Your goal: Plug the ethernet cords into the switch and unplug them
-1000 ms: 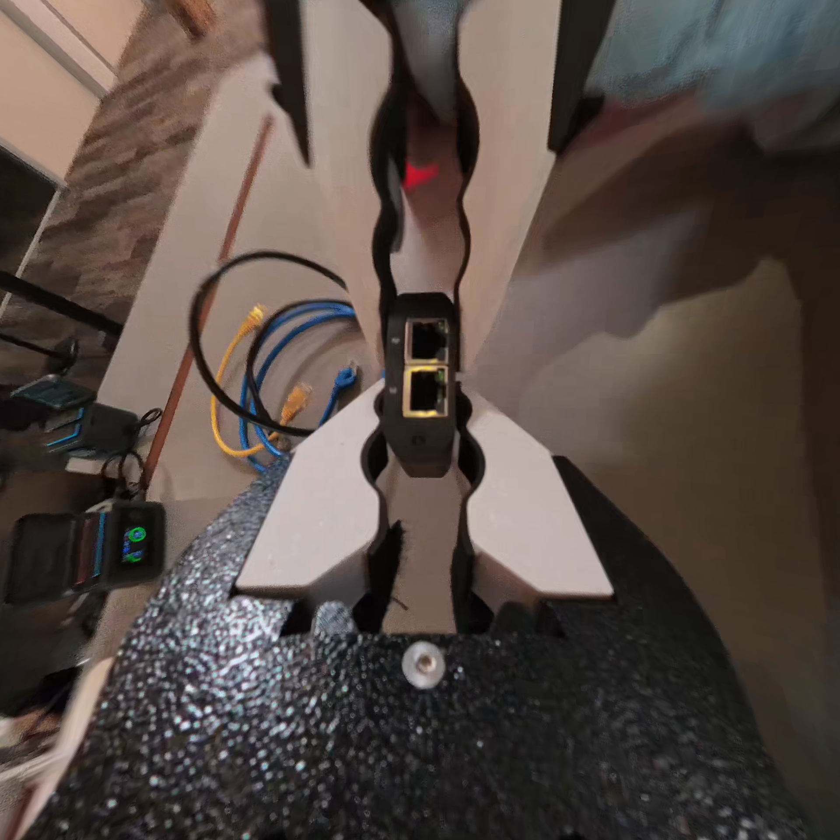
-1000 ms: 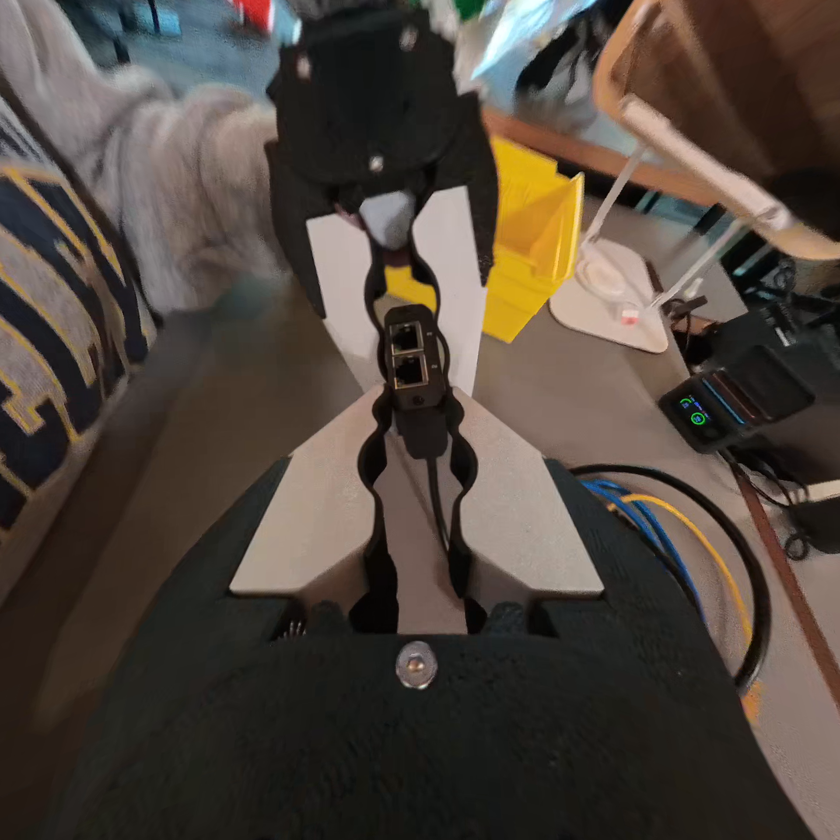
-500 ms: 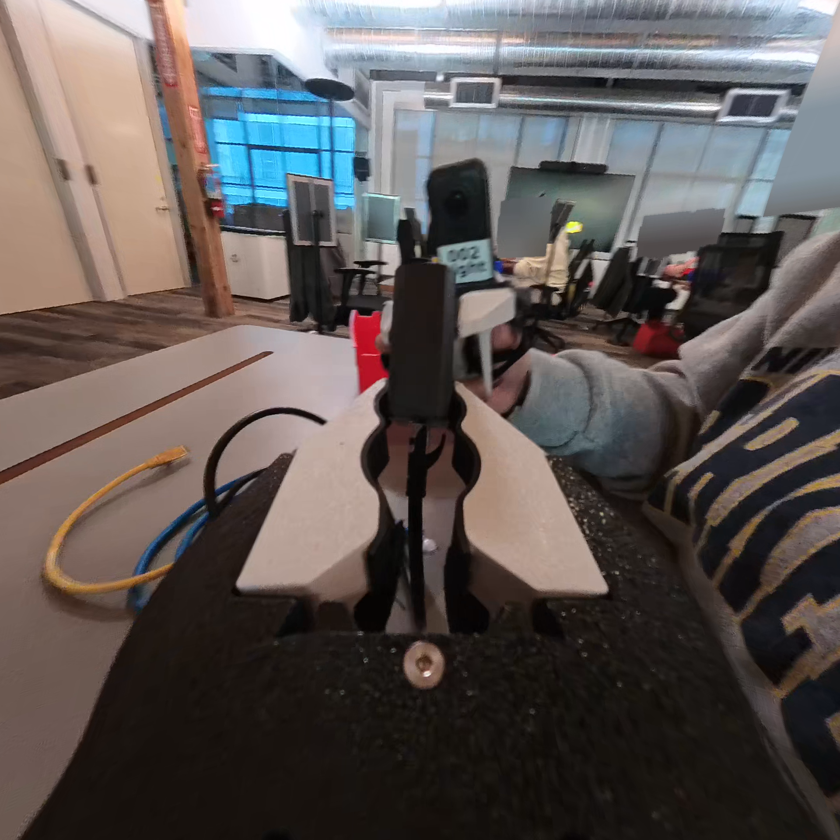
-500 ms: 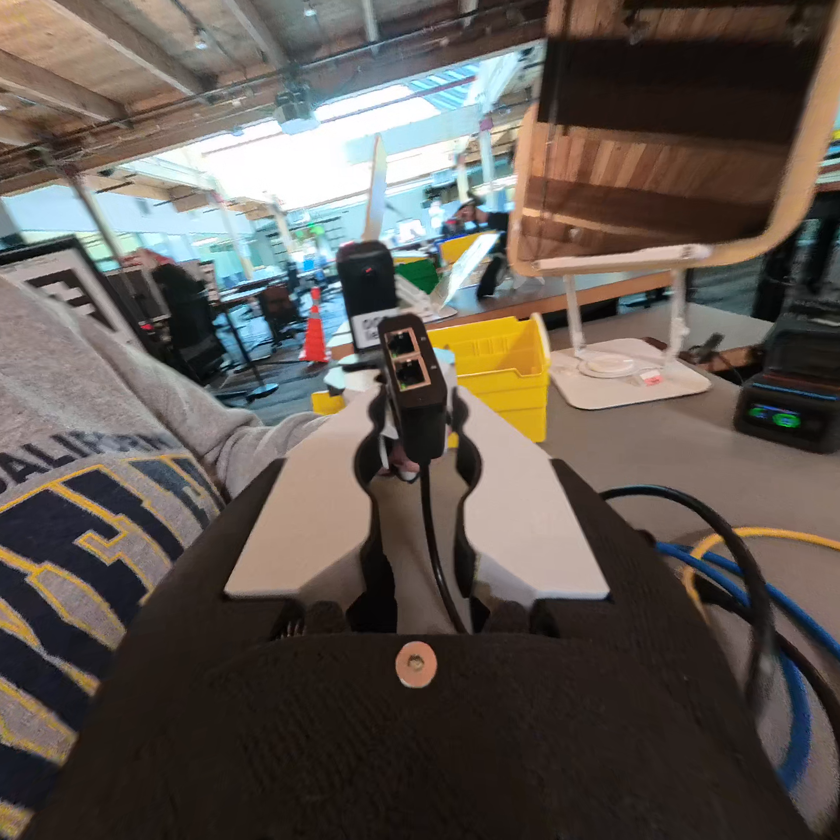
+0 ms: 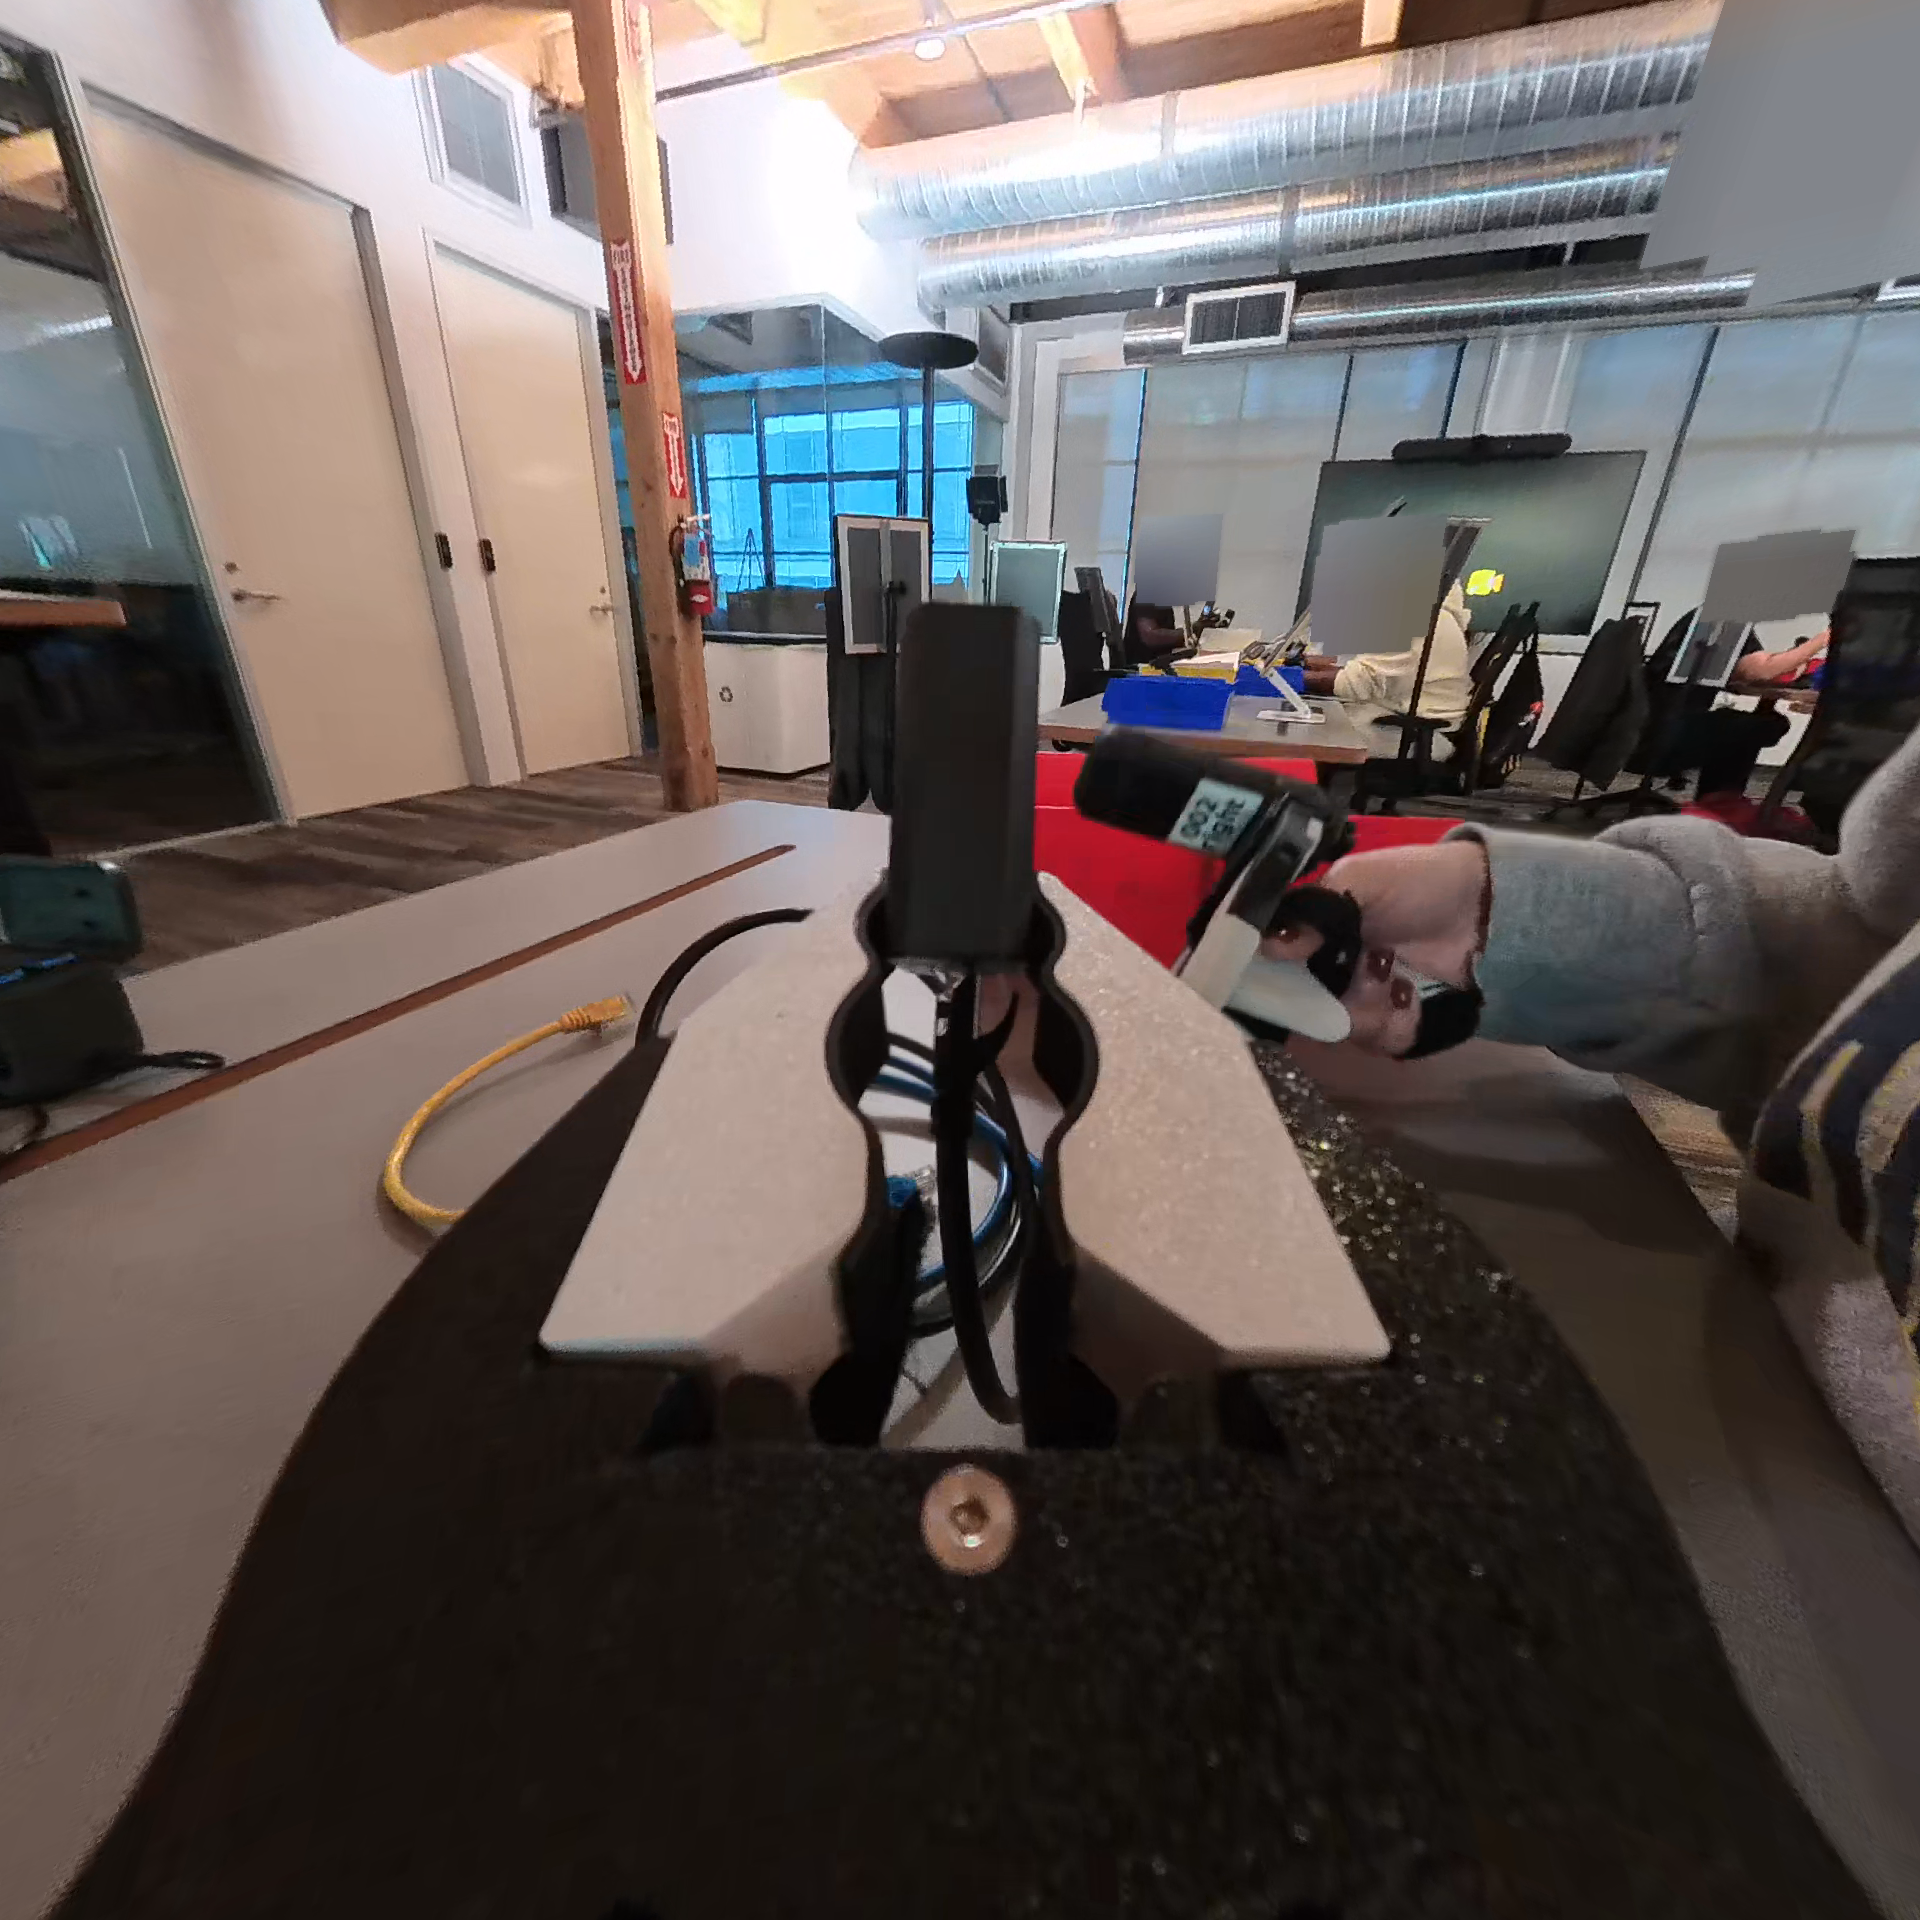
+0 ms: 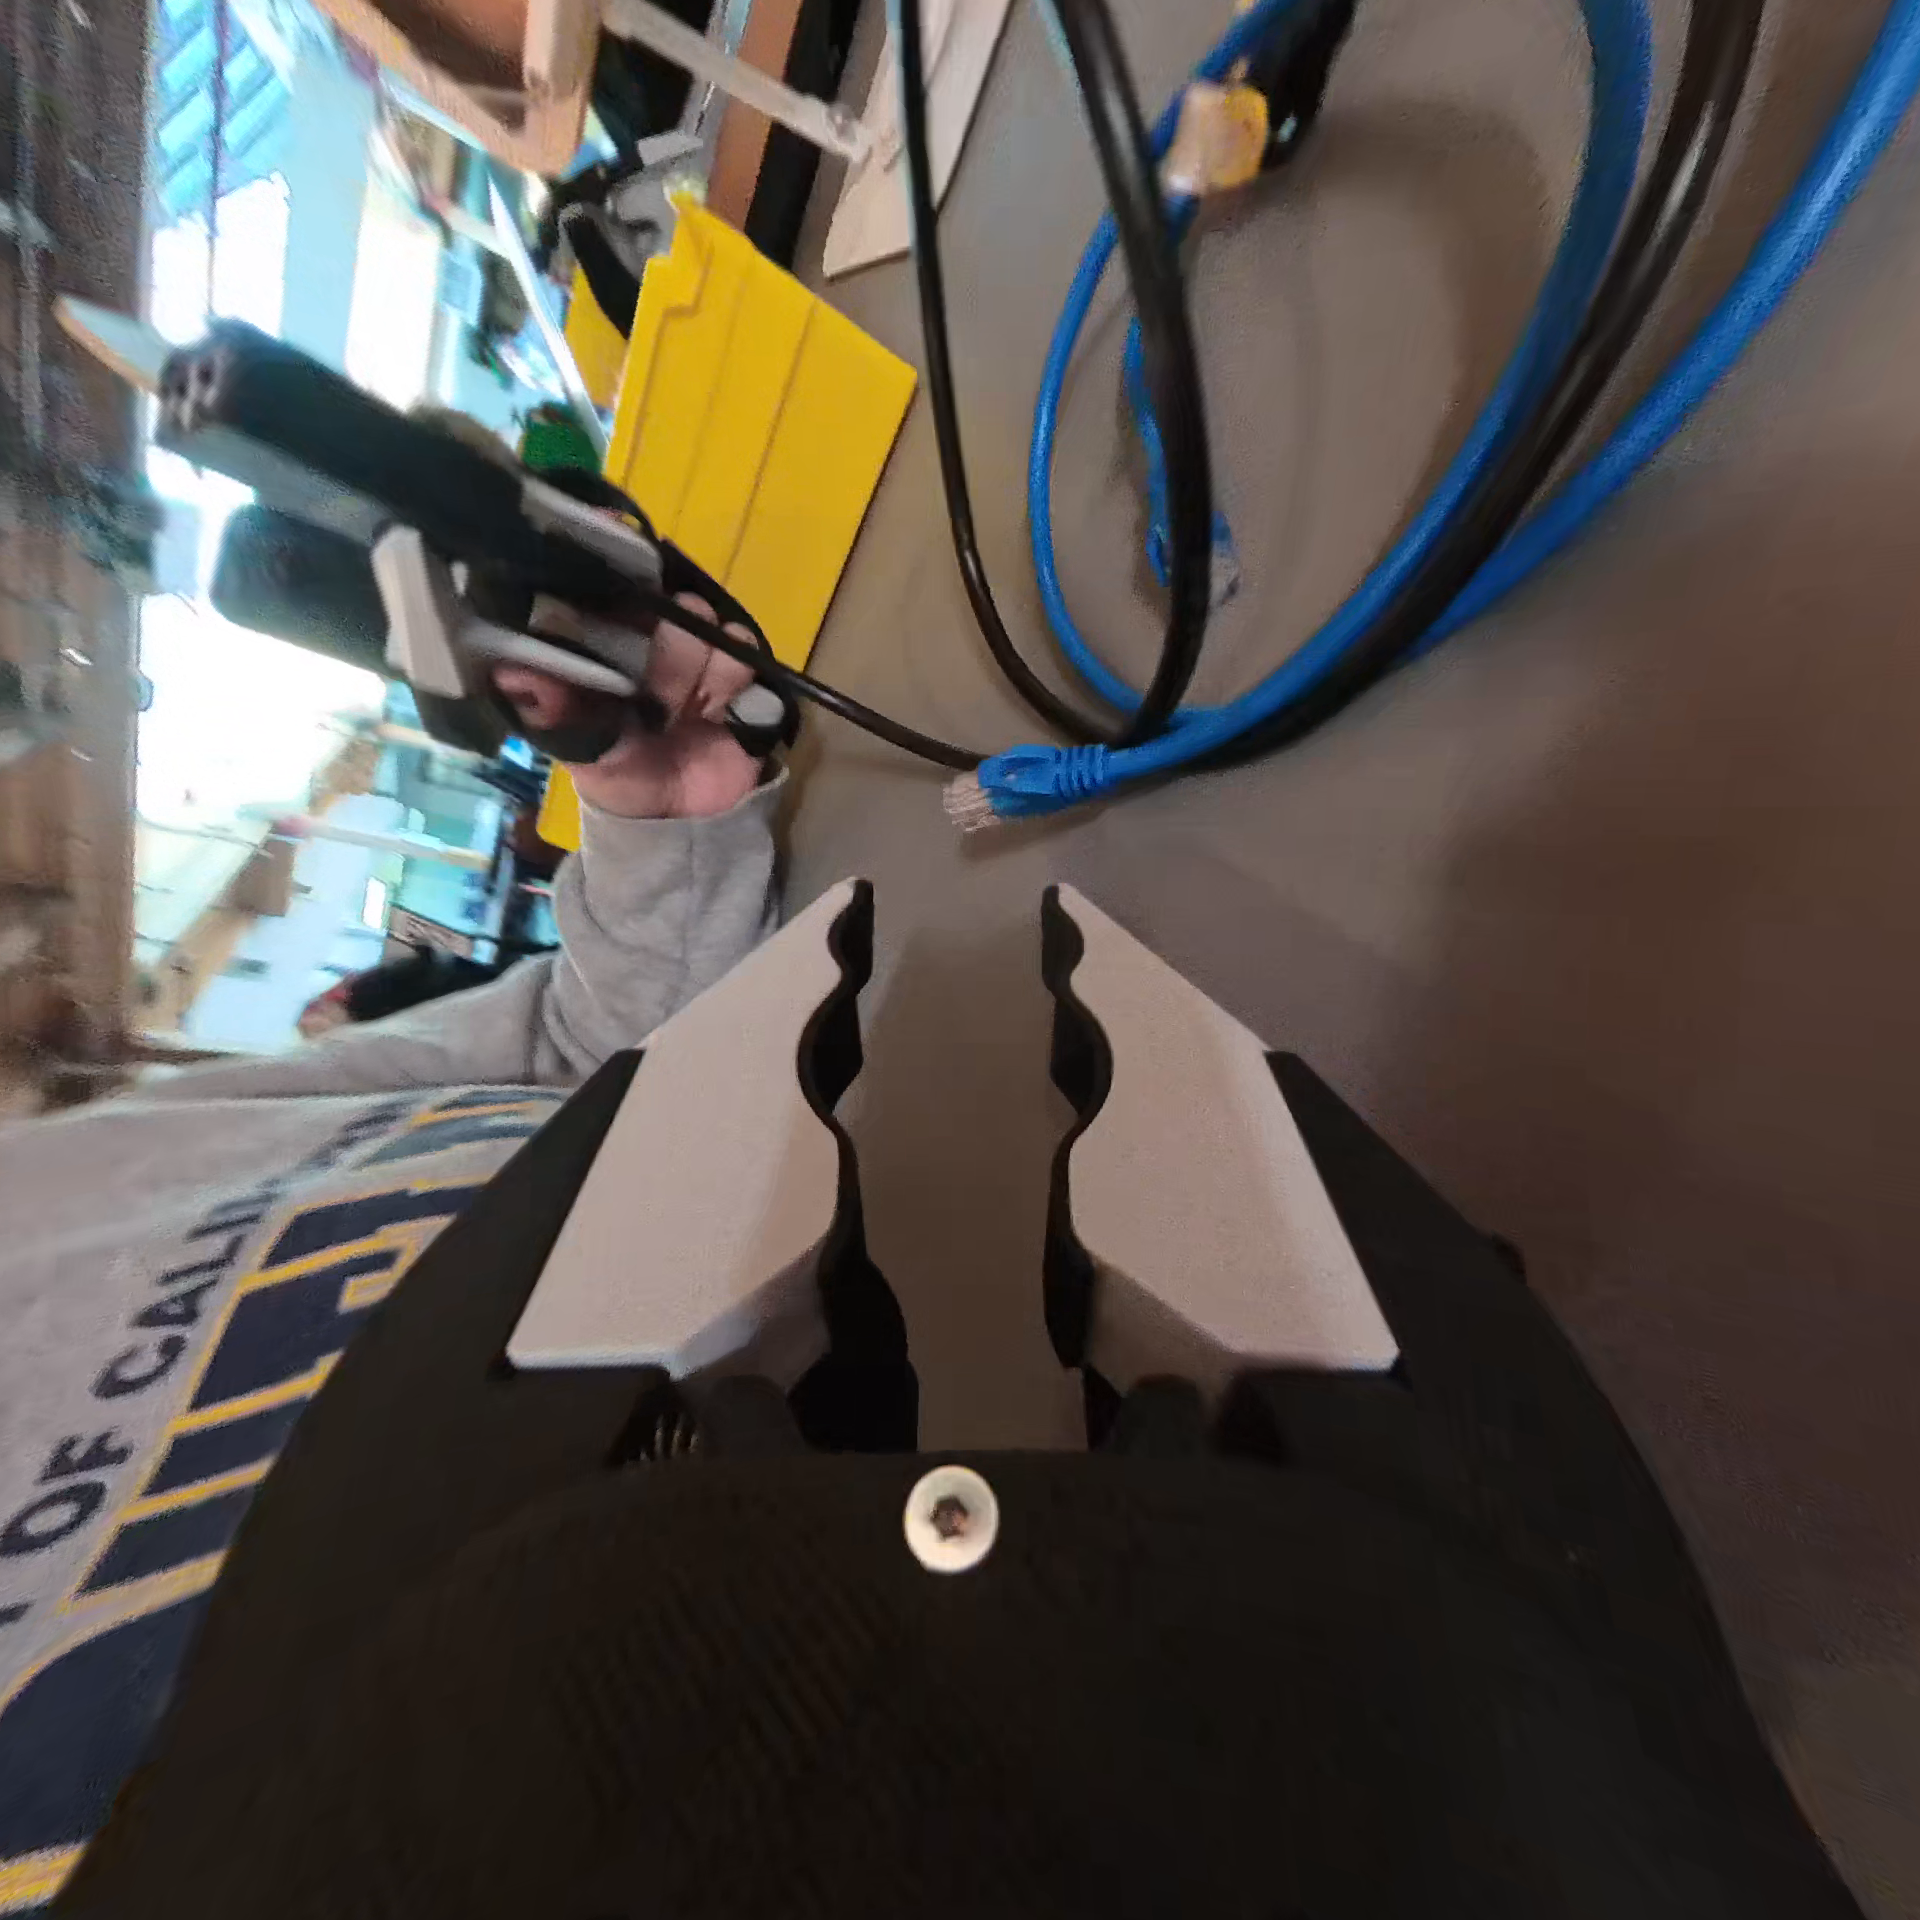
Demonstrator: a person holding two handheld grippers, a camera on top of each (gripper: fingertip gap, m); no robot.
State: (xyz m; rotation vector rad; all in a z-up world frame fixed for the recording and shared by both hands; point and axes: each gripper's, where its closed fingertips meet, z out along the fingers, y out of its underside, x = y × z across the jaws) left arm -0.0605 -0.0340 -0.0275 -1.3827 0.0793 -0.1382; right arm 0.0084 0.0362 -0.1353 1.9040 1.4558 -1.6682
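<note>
My left gripper (image 5: 961,927) is shut on the black switch (image 5: 966,769) and holds it upright above the table, with its plain back toward the camera. The switch's black cable (image 5: 961,1226) hangs down between the fingers. In the right wrist view the switch (image 6: 312,416) shows at the far left, ports facing away from the table. My right gripper (image 6: 956,904) is open and empty, just short of the blue ethernet cord's plug (image 6: 1023,779) on the table. A yellow cord (image 5: 468,1091) lies to the left, and its plug (image 6: 1210,140) shows by the blue loops (image 6: 1455,520).
The grey table (image 5: 208,1403) carries a yellow bin (image 6: 748,436), a red bin (image 5: 1122,862) and a black device (image 5: 62,1008) at the left edge. A hand in a grey sleeve (image 5: 1558,935) holds the right gripper. People sit at desks far behind. Left tips to right tips: about 15 cm.
My right gripper has let go of the switch, opened and swung down toward the blue plug on the table. My left gripper keeps the switch and has raised it upright.
</note>
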